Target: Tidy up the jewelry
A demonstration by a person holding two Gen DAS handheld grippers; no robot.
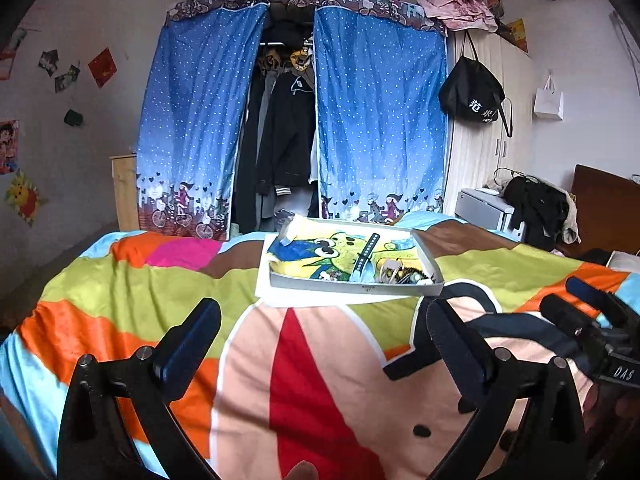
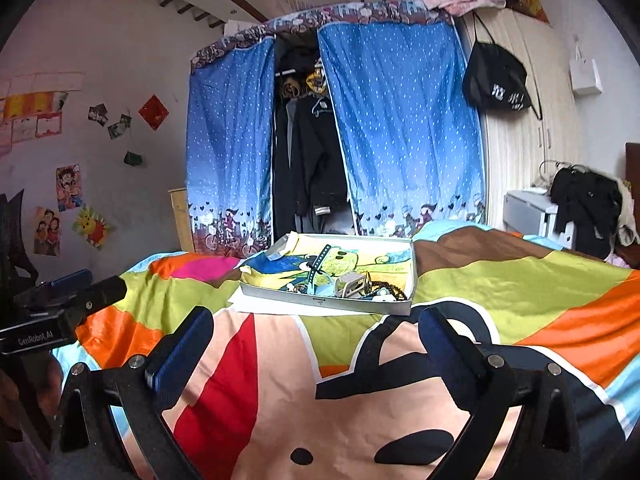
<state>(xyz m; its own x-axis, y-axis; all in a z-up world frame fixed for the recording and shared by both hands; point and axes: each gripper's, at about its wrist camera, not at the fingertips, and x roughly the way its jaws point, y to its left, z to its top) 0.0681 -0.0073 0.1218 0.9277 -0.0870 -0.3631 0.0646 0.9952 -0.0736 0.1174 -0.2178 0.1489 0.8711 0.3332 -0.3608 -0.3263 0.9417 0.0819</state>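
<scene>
A shallow grey box (image 1: 362, 289) (image 2: 320, 301) with a cartoon-printed lining lies on the bed ahead. Inside it a dark watch strap (image 1: 363, 255) (image 2: 318, 265) lies diagonally, and a heap of jewelry (image 1: 400, 274) (image 2: 368, 288) with beads and a metal clasp fills its near right corner. My left gripper (image 1: 324, 316) hovers open above the bedspread, short of the box, with nothing between its fingers. My right gripper (image 2: 316, 320) is likewise open and empty, just in front of the box. Each gripper shows at the edge of the other's view.
A colourful cartoon bedspread (image 1: 320, 380) covers the bed. Behind it stands a fabric wardrobe with blue dotted curtains (image 1: 372, 120) and dark hanging clothes. A black bag (image 1: 472, 92) hangs on white closet doors. Clothes are piled on a bedside unit (image 1: 532, 204) at right.
</scene>
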